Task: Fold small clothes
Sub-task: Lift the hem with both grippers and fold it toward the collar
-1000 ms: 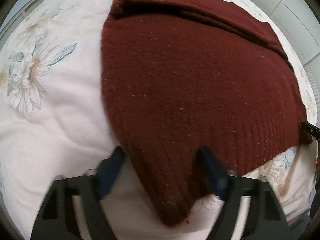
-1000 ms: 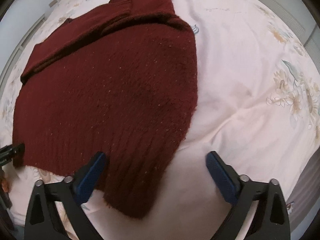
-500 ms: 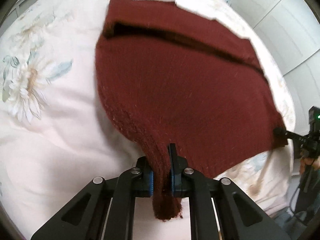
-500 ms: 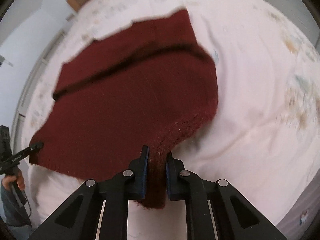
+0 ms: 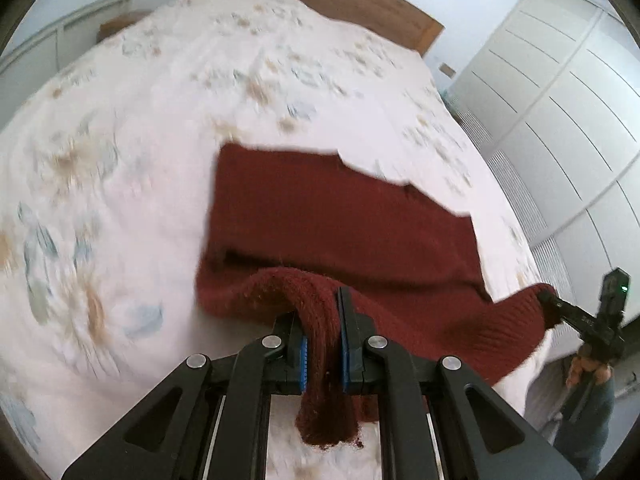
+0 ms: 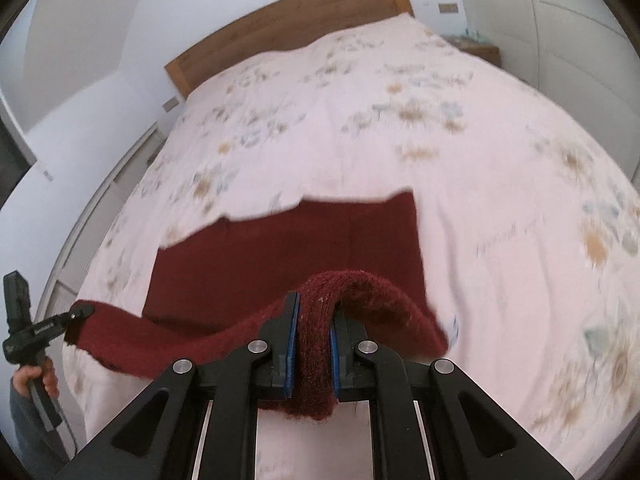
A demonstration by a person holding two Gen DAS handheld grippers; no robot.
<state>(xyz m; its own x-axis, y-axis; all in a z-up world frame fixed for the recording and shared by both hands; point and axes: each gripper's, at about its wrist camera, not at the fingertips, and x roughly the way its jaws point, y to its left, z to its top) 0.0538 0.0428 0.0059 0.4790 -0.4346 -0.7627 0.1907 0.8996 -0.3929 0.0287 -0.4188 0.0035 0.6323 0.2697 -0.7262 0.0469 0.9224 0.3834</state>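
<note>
Between the fingers of the left gripper (image 5: pixel 322 344) and right gripper (image 6: pixel 313 350), clenched on it, the near hem of the dark red knitted sweater (image 5: pixel 340 220) has been lifted off the floral bed (image 5: pixel 160 120); the fold-over toward the far edge is judged begun.

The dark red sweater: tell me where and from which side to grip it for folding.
Grip the dark red sweater by the thick ribbed hem's two near corners, coming from the foot of the bed, as both grippers do: left gripper, right gripper, jaws shut on bunched knit.
</note>
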